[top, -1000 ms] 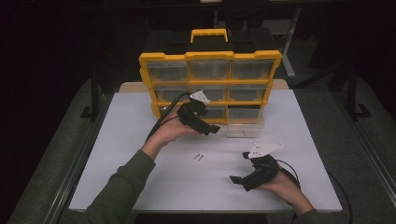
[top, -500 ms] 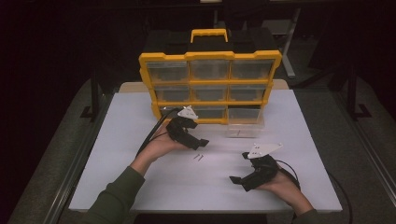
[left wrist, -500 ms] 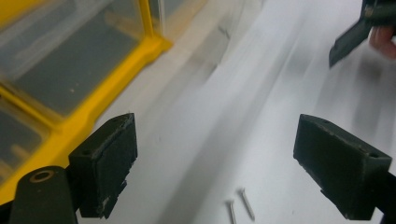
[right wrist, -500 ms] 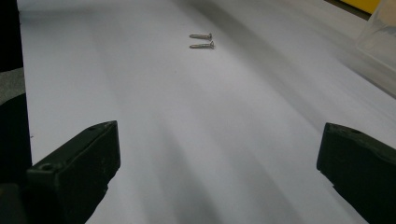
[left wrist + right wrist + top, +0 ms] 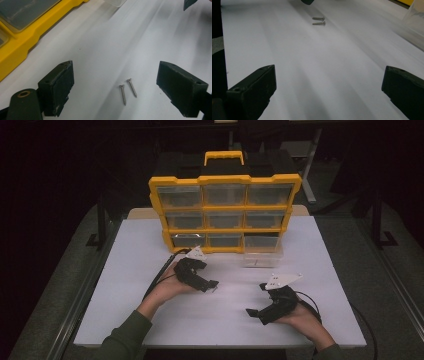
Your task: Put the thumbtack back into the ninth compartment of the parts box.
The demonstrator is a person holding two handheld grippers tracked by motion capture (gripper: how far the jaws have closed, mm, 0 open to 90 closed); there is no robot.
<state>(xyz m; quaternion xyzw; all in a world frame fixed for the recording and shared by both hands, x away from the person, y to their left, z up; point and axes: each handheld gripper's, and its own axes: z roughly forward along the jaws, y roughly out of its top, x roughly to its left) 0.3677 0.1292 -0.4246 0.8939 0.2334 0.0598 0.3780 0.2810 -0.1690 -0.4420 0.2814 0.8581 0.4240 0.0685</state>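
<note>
Since a second ago the left gripper [image 5: 212,285] has come back from the yellow organizer [image 5: 225,215] toward the near middle of the white table [image 5: 125,270], and it now hovers low over two small screws [image 5: 128,89], while the right gripper [image 5: 255,312] has stayed put at the near right. Both screws lie flat on the bare tabletop, side by side and almost touching, well apart from the organizer and from the clear drawer [image 5: 262,257] that sits pulled out on the table in front of its bottom right slot. In the left gripper view the pair rests just ahead of the tips and between the two jaws, slightly nearer the right-hand one; the jaws are spread wide with nothing in them. Each screw's long axis runs roughly along the direction the gripper points, heads away and tips toward the camera (so the jaws would close across the shanks rather than end to end). In the right gripper view the screws [image 5: 319,21] appear far off, lying crosswise, with a dark tip of the left gripper just beyond them; the right jaws are also spread and empty. The left hand is plainly the nearer one, and I judge the coming move to be a short drop and a squeeze on one screw or both.
</note>
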